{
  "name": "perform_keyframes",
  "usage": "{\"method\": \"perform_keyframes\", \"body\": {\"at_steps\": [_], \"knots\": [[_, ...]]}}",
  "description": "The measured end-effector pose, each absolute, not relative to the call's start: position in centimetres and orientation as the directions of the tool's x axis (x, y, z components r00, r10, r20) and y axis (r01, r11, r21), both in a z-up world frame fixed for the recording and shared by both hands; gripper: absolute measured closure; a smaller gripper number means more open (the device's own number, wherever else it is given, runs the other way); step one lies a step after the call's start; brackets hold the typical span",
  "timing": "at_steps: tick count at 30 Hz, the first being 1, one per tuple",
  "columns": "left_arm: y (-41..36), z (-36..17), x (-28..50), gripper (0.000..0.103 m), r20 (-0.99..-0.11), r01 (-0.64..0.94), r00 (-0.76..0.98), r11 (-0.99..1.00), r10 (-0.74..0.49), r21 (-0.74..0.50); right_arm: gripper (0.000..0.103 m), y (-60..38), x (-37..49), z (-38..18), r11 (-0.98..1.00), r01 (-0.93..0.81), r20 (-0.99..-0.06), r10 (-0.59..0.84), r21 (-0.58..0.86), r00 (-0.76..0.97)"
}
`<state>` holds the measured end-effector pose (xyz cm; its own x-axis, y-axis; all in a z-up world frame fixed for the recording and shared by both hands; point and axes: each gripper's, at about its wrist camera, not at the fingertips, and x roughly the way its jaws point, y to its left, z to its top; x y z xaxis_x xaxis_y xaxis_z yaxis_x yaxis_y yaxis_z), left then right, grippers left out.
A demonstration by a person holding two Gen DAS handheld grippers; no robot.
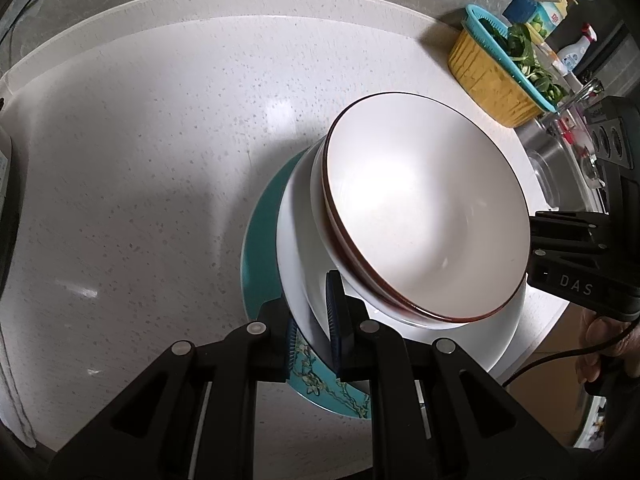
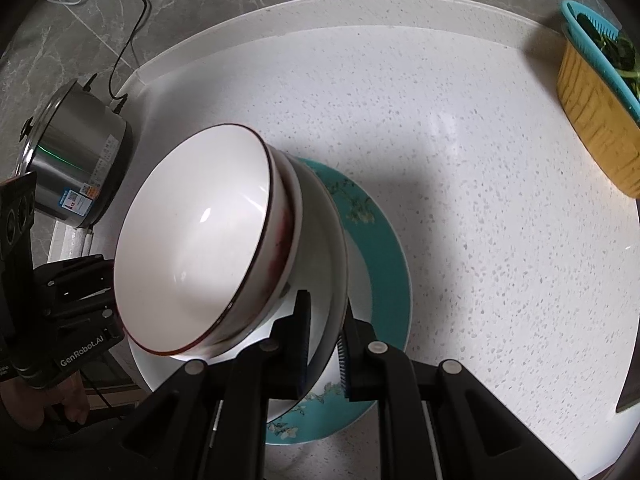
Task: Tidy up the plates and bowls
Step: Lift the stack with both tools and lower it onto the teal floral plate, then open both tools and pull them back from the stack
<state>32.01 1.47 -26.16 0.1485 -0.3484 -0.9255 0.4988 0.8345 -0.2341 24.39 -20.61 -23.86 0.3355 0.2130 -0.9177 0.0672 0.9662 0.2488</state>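
A stack of dishes sits on the speckled white desk (image 1: 140, 160): a teal floral plate (image 2: 384, 248) at the bottom, a wide white bowl (image 1: 296, 264) on it, and two brown-rimmed bowls (image 1: 428, 208) nested on top. The yellow basket (image 1: 488, 80) of greens stands well apart from the stack, toward the desk's far edge, and a steel pot (image 2: 76, 160) stands near the stack on the opposite side.

The left gripper (image 1: 316, 332) is narrowed on the white bowl's rim, one finger inside the wall and one outside. The right gripper (image 2: 324, 340) pinches the same rim on the opposite side of the stack in the same way.

The stack looks heavy, rigid, glazed and slippery, and breakable. Two opposed rim holds seem the sound choice, since the nested bowls could slide if it tips.

All mouths face up and the stack's axis is vertical; being round, the dishes have no long axis across the desk.
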Motion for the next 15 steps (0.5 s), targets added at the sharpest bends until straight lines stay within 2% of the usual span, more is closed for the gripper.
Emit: {"method": "perform_keyframes", "body": {"at_steps": [15], "knots": [[0.81,-27.07,31.94,0.092,-0.923,0.503,0.170,0.836,-0.344,-0.219,0.089,-20.16,23.74,-24.71,0.968,0.065,-0.915,0.206,0.242,0.347]]}}
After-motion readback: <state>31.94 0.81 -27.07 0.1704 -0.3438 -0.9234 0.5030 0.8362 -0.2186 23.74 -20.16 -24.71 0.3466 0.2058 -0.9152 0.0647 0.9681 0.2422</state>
